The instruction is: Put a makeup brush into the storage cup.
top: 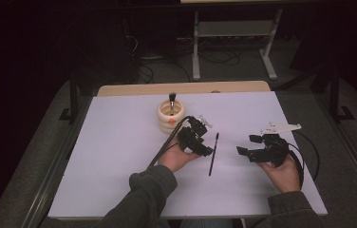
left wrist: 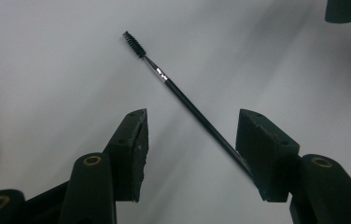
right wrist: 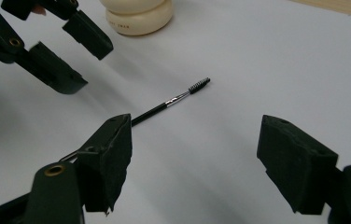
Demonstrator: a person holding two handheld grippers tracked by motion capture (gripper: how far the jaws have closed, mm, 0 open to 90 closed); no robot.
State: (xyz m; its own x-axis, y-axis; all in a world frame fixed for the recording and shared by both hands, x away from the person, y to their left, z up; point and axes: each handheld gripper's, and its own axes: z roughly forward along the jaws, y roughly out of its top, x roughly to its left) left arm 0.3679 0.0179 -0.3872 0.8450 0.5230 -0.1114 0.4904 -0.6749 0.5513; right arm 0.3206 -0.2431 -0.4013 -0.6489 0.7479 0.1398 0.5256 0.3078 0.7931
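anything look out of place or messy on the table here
One thing: a thin black spoolie brush lies flat on the white table between the two open claws, while another brush stands upright in the cream ringed holder. Nothing looks spilled or broken.

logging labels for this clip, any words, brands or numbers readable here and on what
Nothing can be read.
Cream holder: a small dark print on its side, too blurred to read.
Spoolie brush: a mark on its silver ferrule, too small to read.
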